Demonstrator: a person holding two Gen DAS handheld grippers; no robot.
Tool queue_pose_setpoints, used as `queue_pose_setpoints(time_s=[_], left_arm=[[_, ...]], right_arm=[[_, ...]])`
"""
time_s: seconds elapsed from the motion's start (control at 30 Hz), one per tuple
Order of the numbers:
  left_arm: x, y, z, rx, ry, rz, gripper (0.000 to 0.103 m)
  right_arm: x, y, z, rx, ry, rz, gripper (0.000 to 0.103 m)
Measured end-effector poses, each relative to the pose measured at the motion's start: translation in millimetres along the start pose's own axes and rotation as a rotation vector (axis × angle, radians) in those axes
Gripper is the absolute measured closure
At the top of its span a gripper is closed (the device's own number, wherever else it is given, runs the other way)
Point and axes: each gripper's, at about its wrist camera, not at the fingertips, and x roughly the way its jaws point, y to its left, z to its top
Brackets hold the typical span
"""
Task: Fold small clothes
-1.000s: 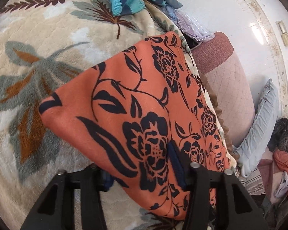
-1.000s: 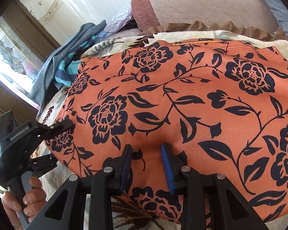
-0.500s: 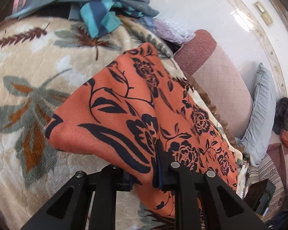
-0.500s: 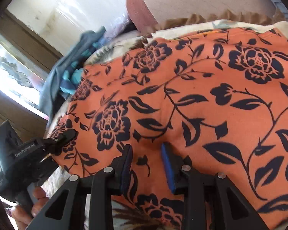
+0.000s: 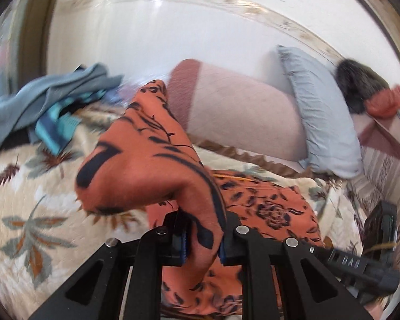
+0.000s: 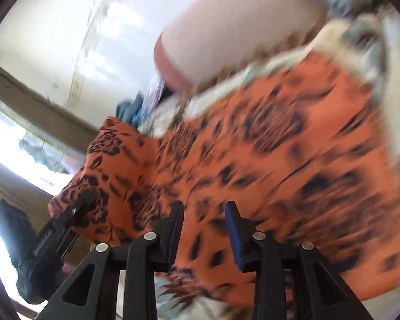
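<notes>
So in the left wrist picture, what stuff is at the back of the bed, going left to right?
Grey-blue clothes pile → raised orange flowered cloth → pink bolster → pale blue pillow → dark furry thing.

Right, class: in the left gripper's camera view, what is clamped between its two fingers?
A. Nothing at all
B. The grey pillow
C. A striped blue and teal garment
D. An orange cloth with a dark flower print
D: the left gripper has a bunched fold of the orange cloth pinched between its fingers, lifted above the blanket.
</notes>
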Motion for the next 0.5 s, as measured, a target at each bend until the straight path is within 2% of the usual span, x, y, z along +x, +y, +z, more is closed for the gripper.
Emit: queue_pose_setpoints(time_s=[0.17,0.27,0.37,0.4,0.43,0.47,0.5], left_arm=[[2.8,-94.5,-15.2,0.168,-0.002,-0.125,0.086],[13.7,-149.2,-43.6,0.279,0.062,-0.218,0.085],[31.5,-169.3,-67.5,0.342,0.165,-0.224,0.082],[33.0,-163.7,-67.9,0.324,0.178,-0.234,0.082],[30.3,-155.2,-63.8,0.3,0.171,-0.254,0.081],[26.1,-146.3,-56.9,0.278,0.158,-0.266,0.075],[21.0,-138.5,-49.6,0.261,0.135,-0.261,0.07]], right_arm=[[-60.2,-44.8,29.6,0.095,-0.154,-0.008,0.068],[-91.1,-72.6,41.4,0.141,-0.235,-0.031,0.066],[-102.4,-95.7,50.1,0.203,-0.227,-0.007,0.065],[-100.8,-99.3,53.6,0.21,-0.212,-0.009,0.059],[-101.9,-104.9,55.8,0.216,-0.204,-0.007,0.049],[-103.4,-108.9,58.1,0.232,-0.205,0.006,0.033],[-103.3,-110.1,58.7,0.245,-0.21,0.024,0.03]])
